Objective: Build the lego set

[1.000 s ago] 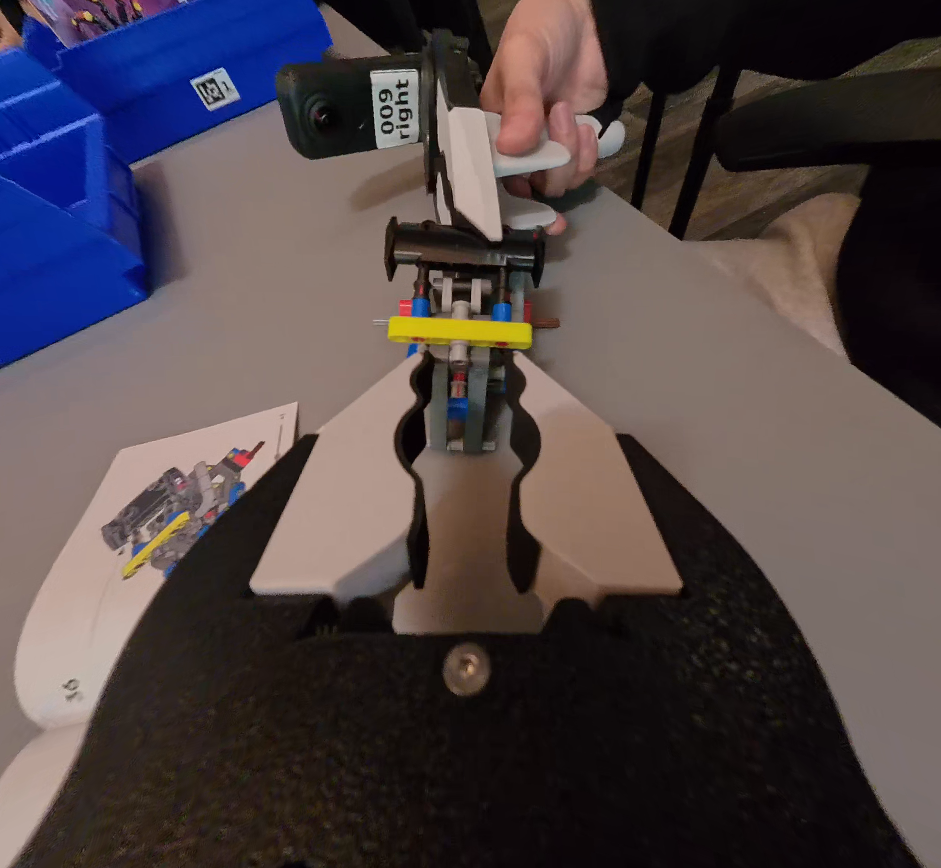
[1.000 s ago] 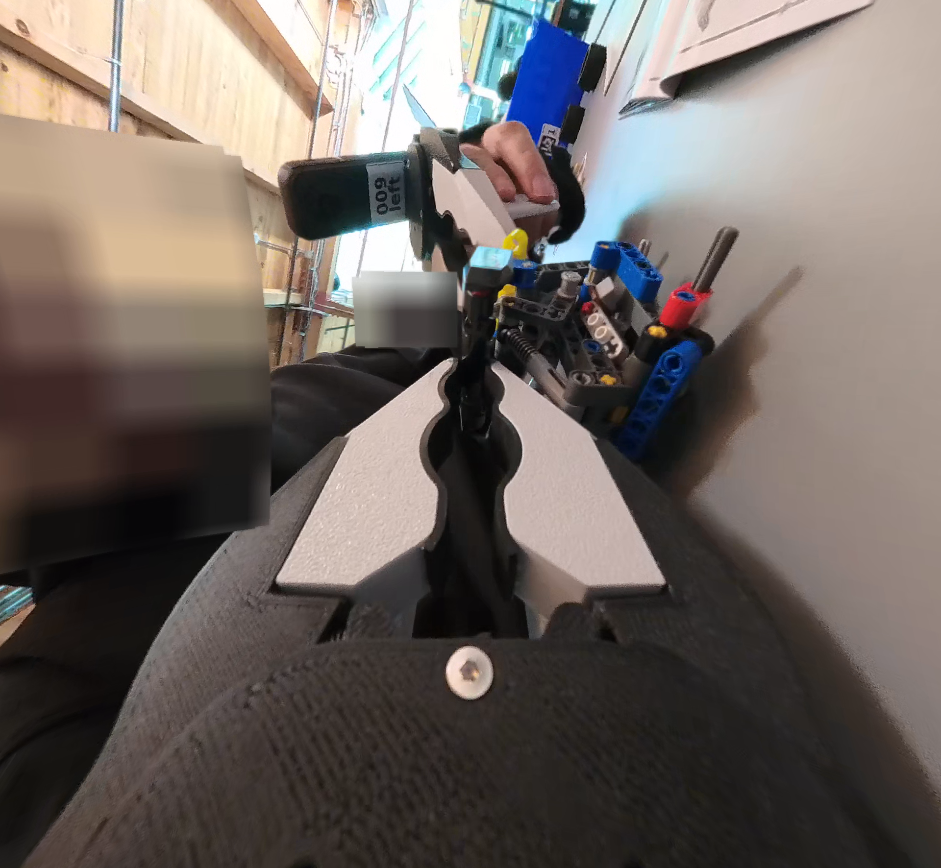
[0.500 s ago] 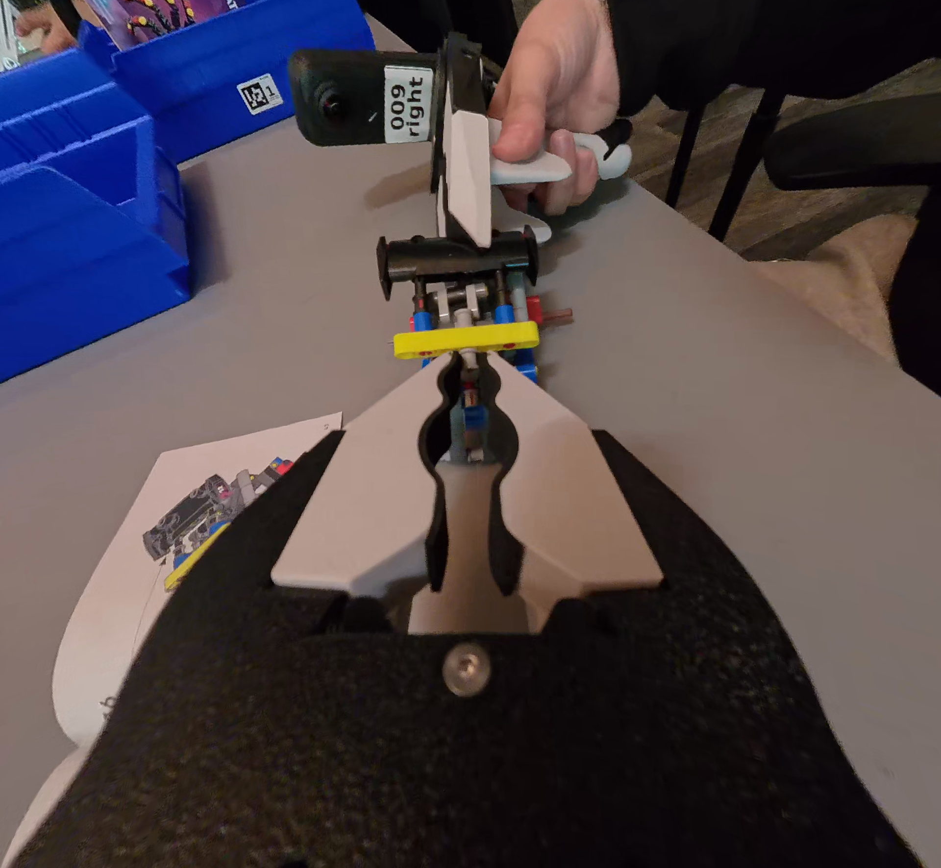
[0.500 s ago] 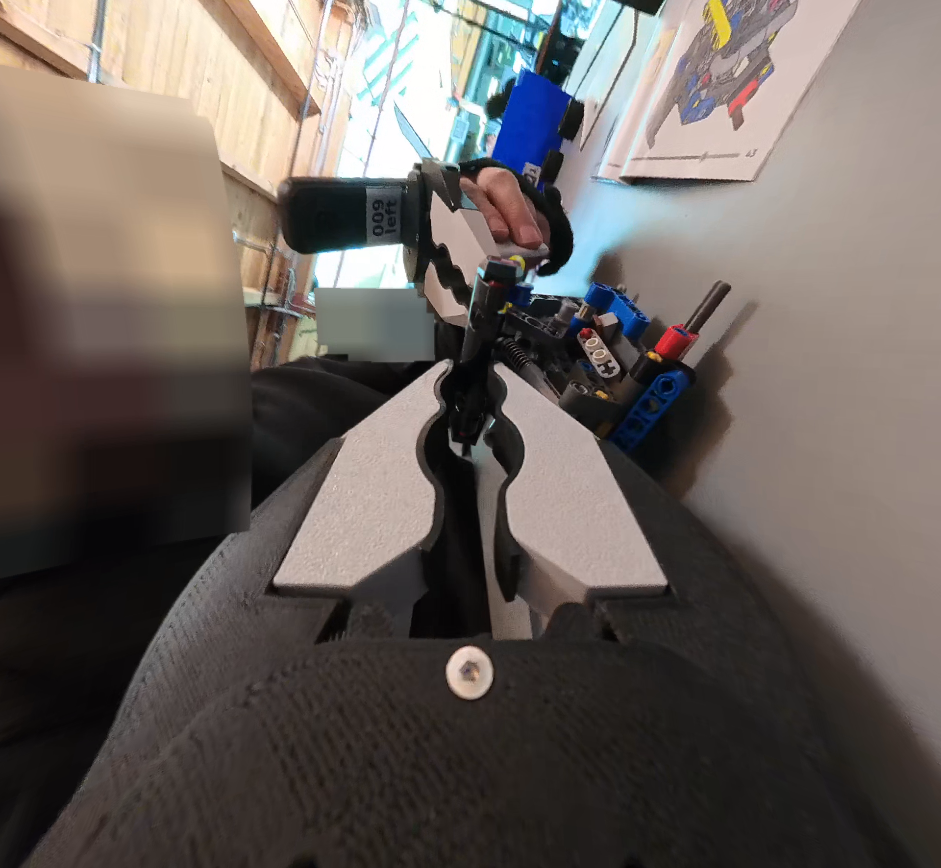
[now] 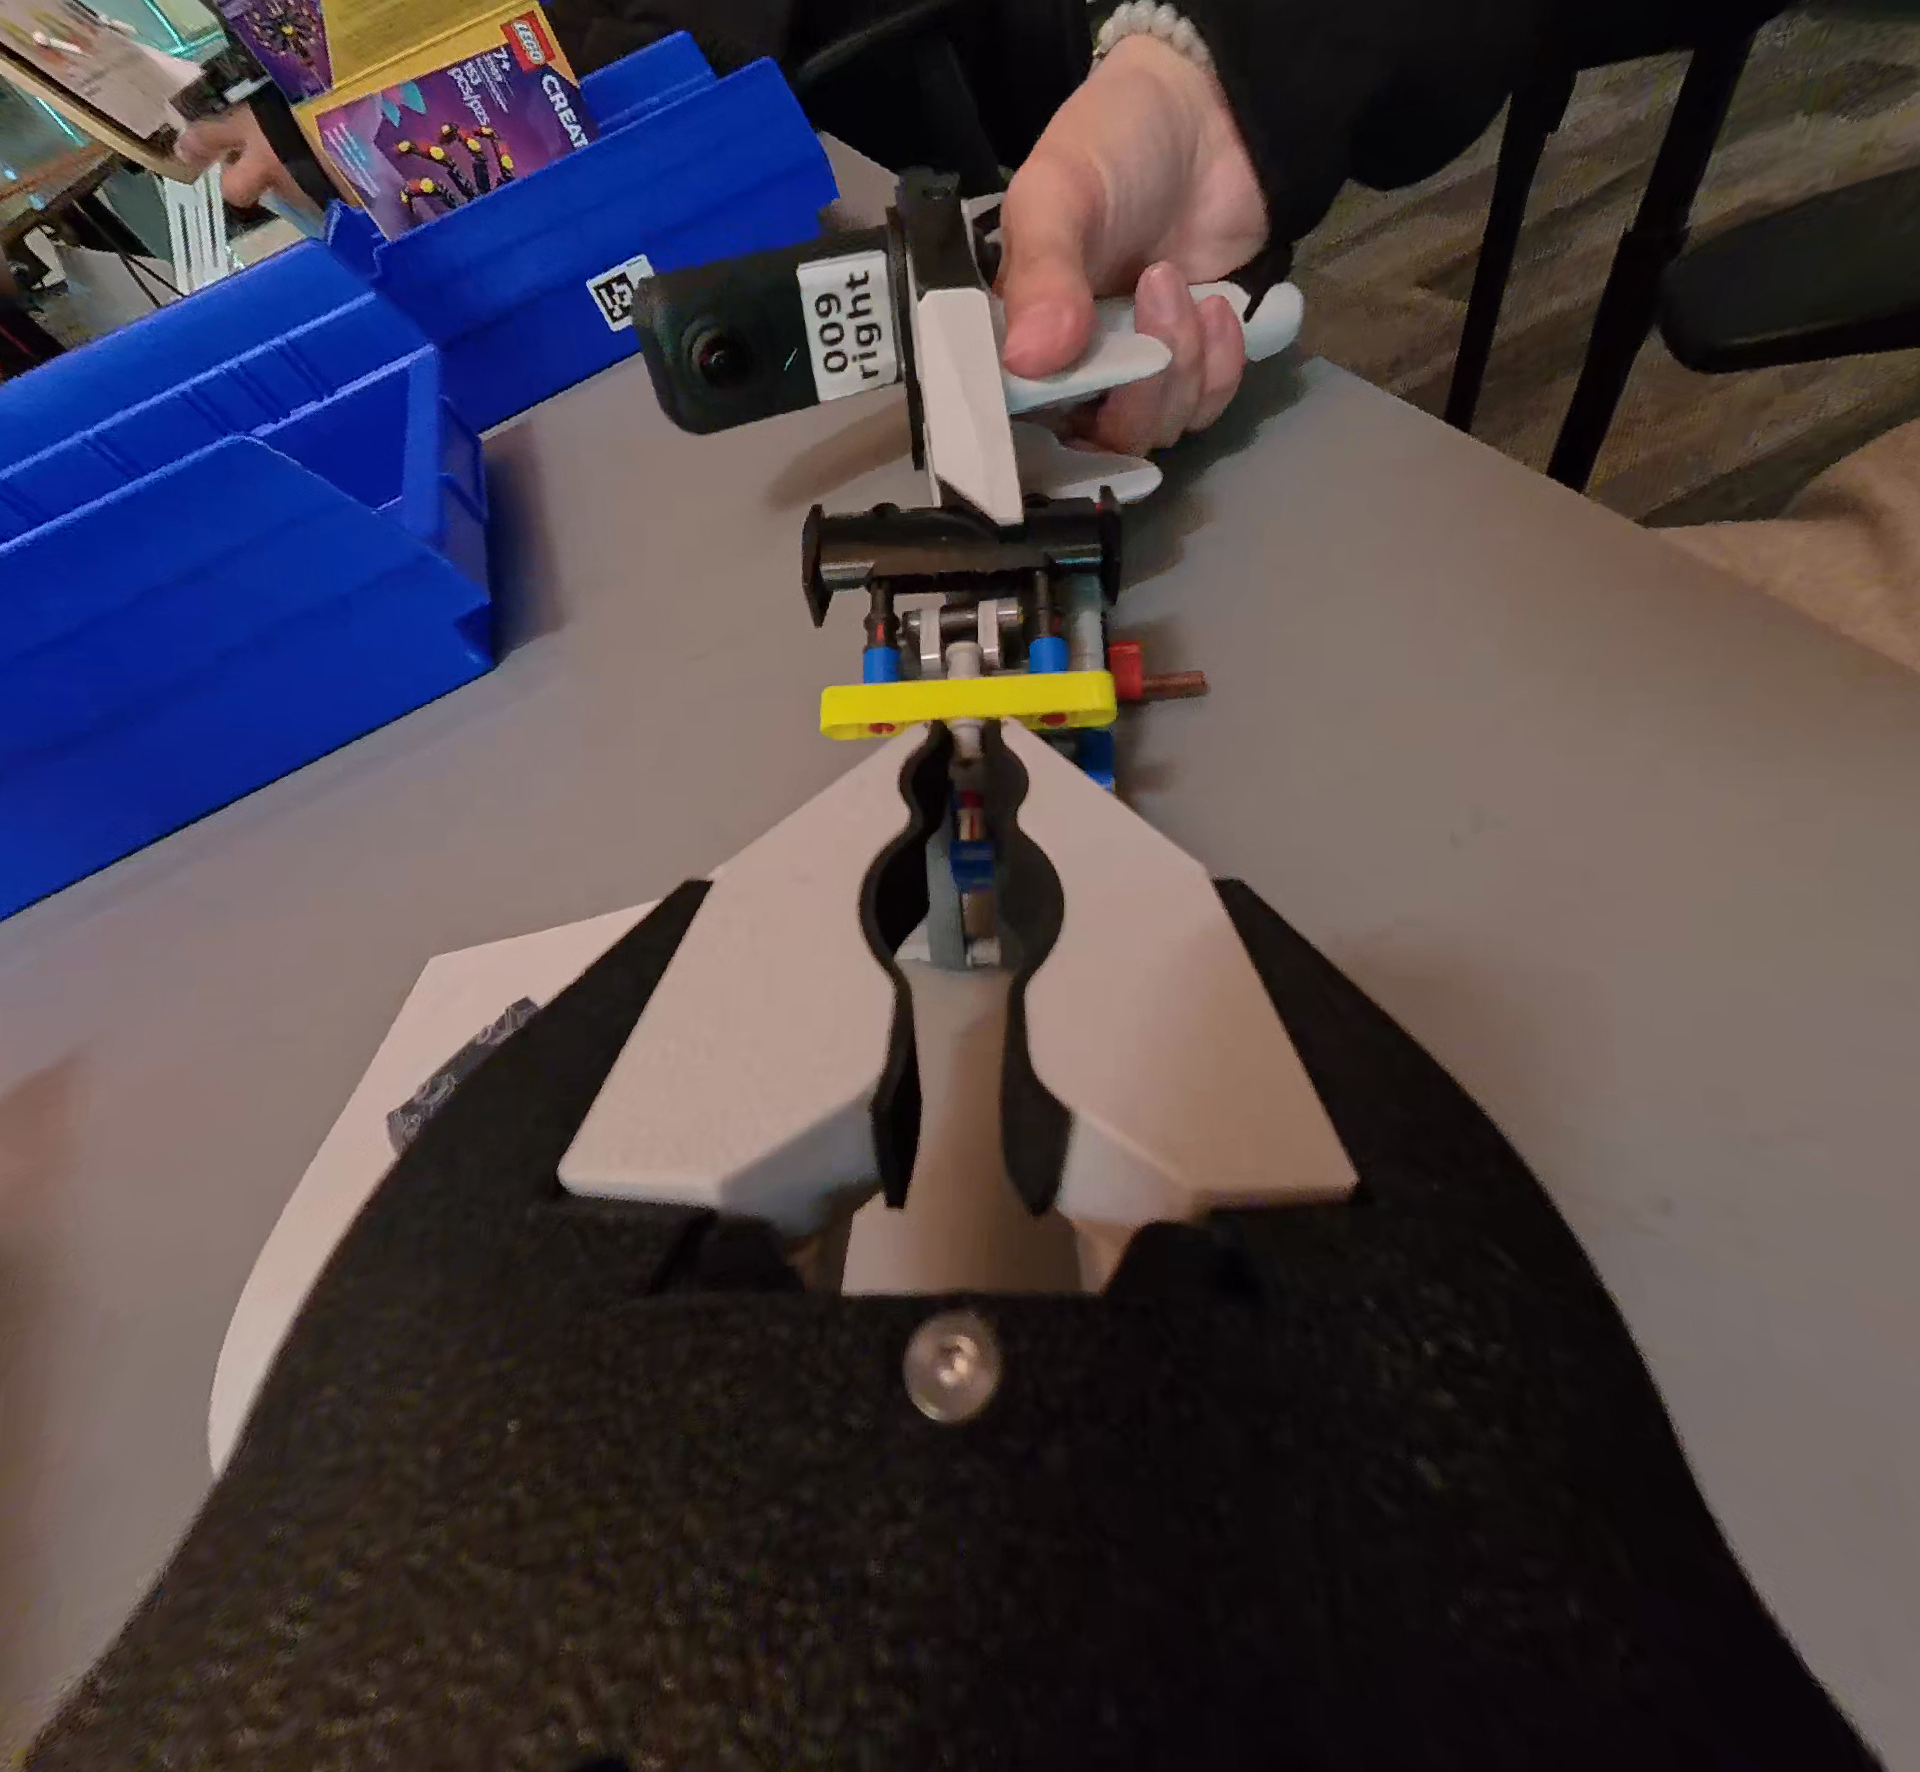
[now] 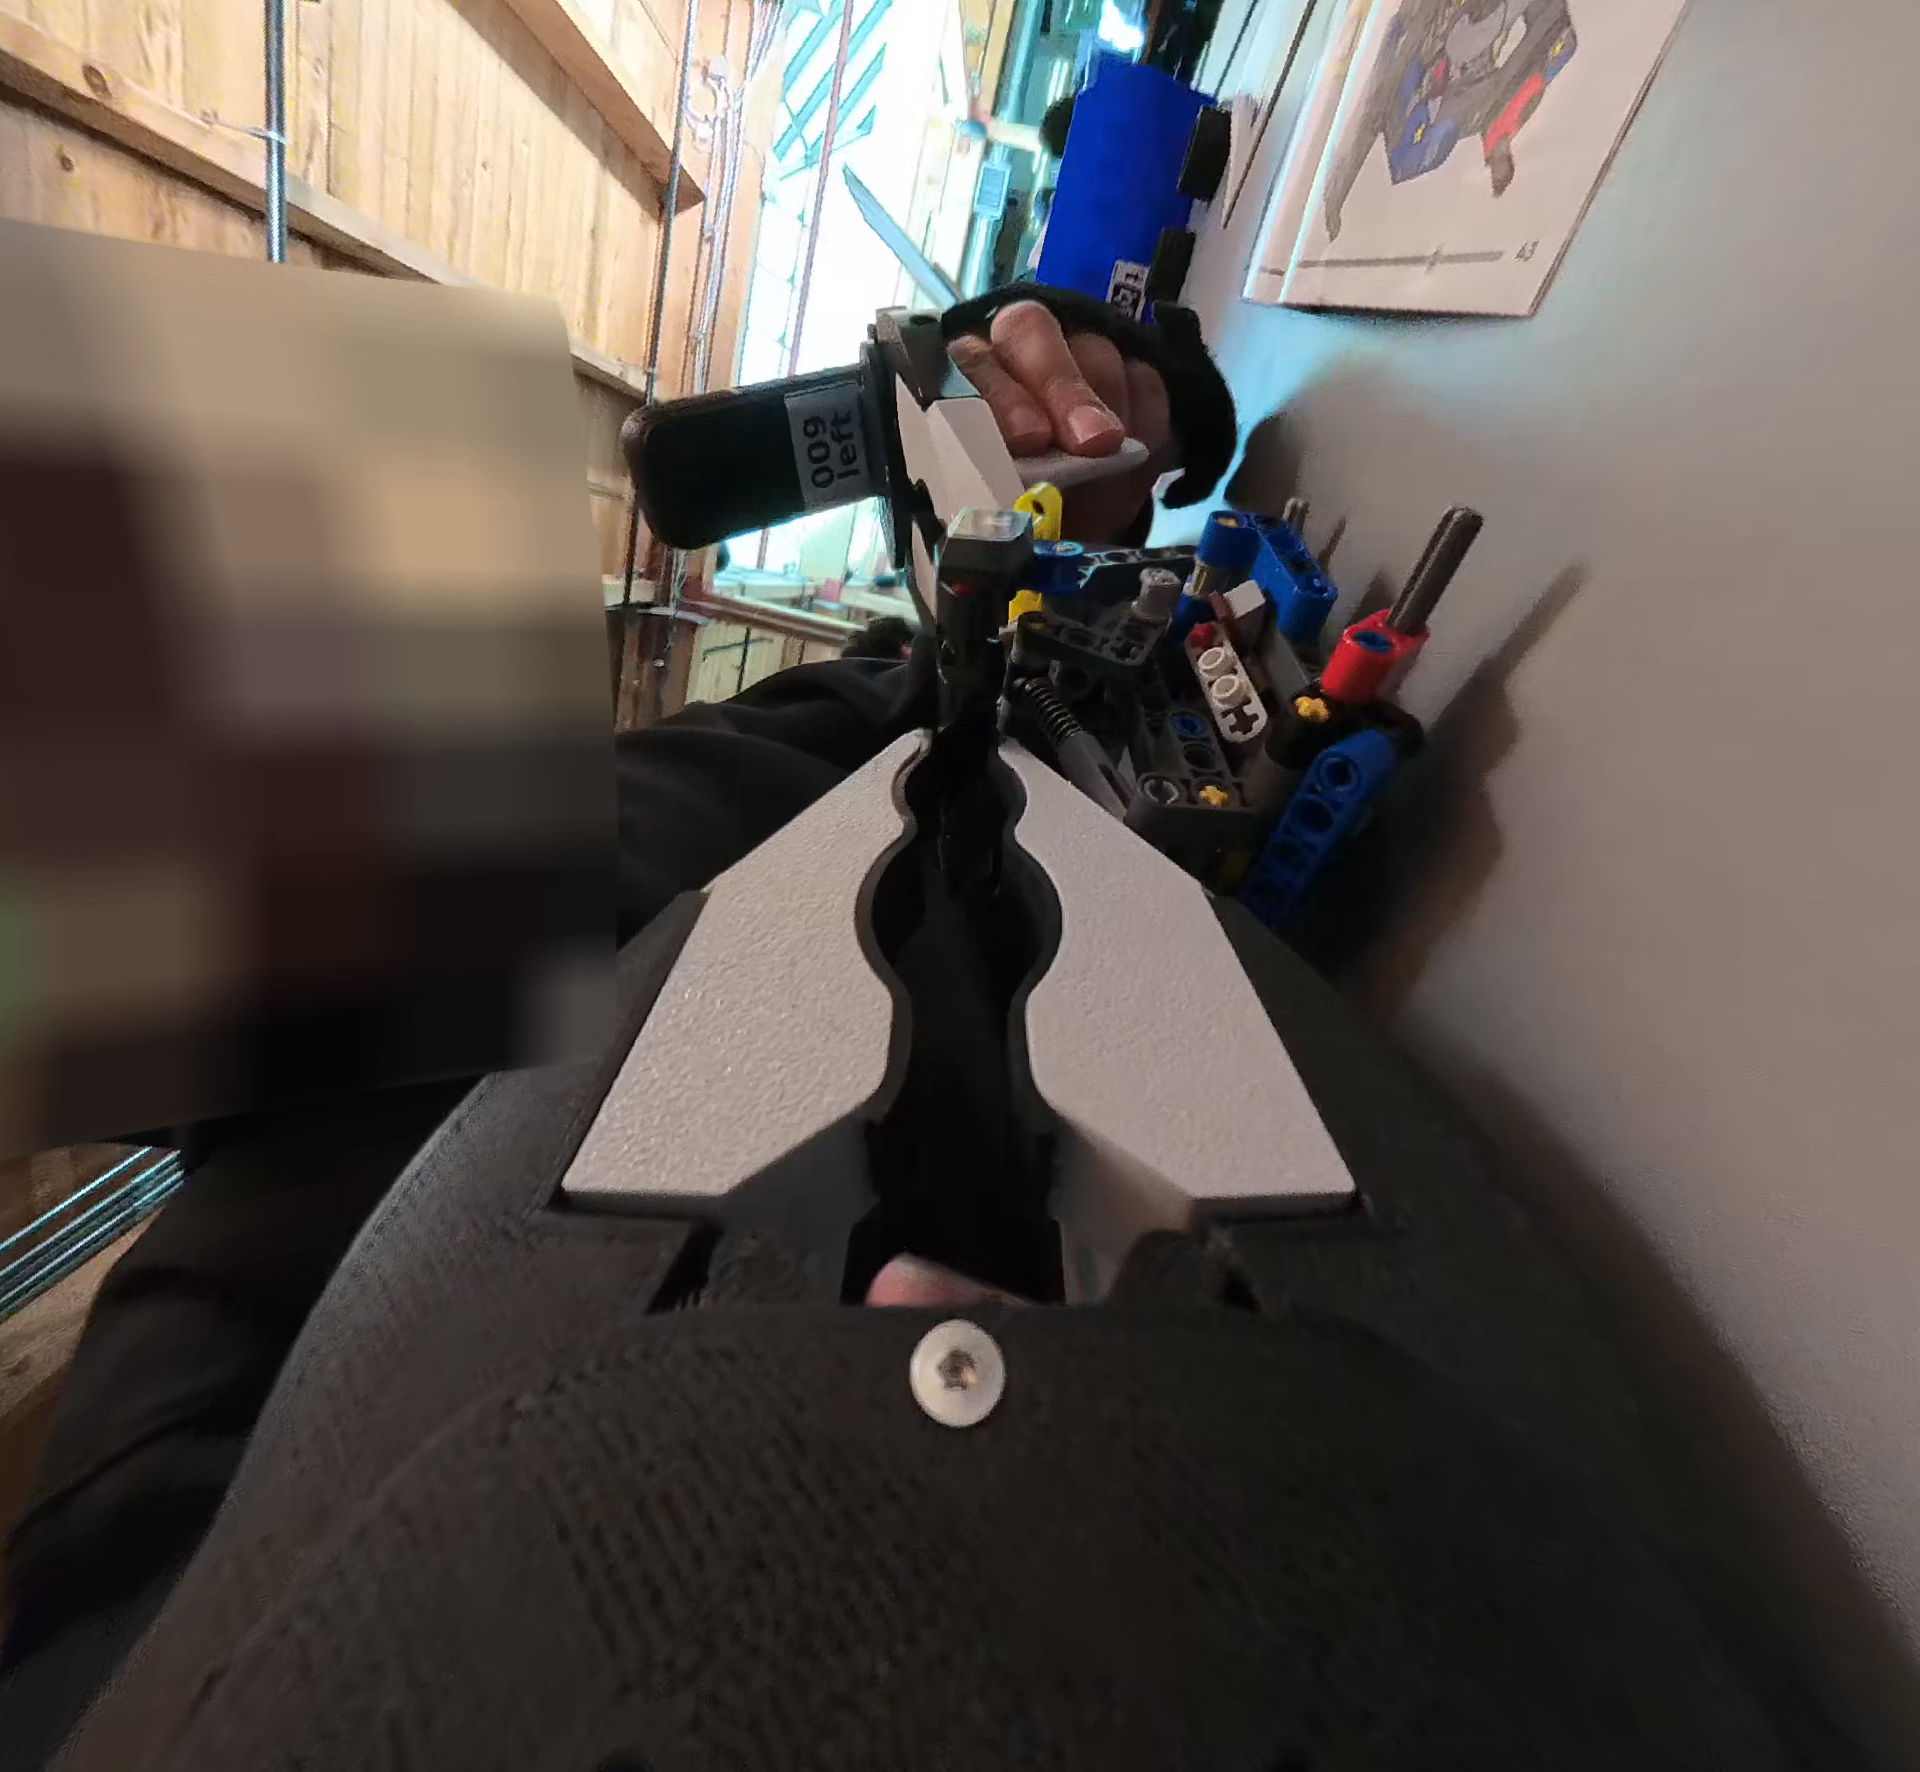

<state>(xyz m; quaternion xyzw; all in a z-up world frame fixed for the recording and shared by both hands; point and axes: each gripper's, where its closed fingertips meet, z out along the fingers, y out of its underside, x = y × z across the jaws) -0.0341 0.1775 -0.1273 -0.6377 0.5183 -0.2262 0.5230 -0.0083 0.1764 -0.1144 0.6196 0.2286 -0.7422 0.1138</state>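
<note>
1. Left tongs (image 5: 966, 746): fingertips pinched on a thin light-grey axle pin (image 5: 966, 735) sticking out of the near face of the yellow flat beam (image 5: 966, 706). Tips nearly together, pads on the pin from both sides.
2. That beam is part of a multicolour plastic brick vehicle model (image 5: 971, 642) (black, grey, blue, red, yellow parts) on the grey tabletop (image 5: 1455, 787), dead centre in the left wrist view.
3. Right tongs (image 6: 961, 766): clamped on the model's black bar (image 6: 966, 683) at its far end. In the left wrist view this gripper comes in from 12 o'clock, held by a hand (image 5: 1132, 247) in a black sleeve.
4. Right wrist view is rolled sideways; the tabletop runs up the 3 o'clock edge. Rest of the model, blue beams, red connector with dark axle (image 6: 1423, 579), black spring, sits at 2 o'clock of the tips.
5. Blue plastic storage bins (image 5: 239, 496) at 10 o'clock in the left wrist view, colourful toy boxes (image 5: 416, 29) in the back one.
6. White instruction sheet (image 5: 343, 1151) at 8 o'clock, partly under the gripper body; another printed page (image 6: 1475, 91) at 1 o'clock in the right wrist view.
</note>
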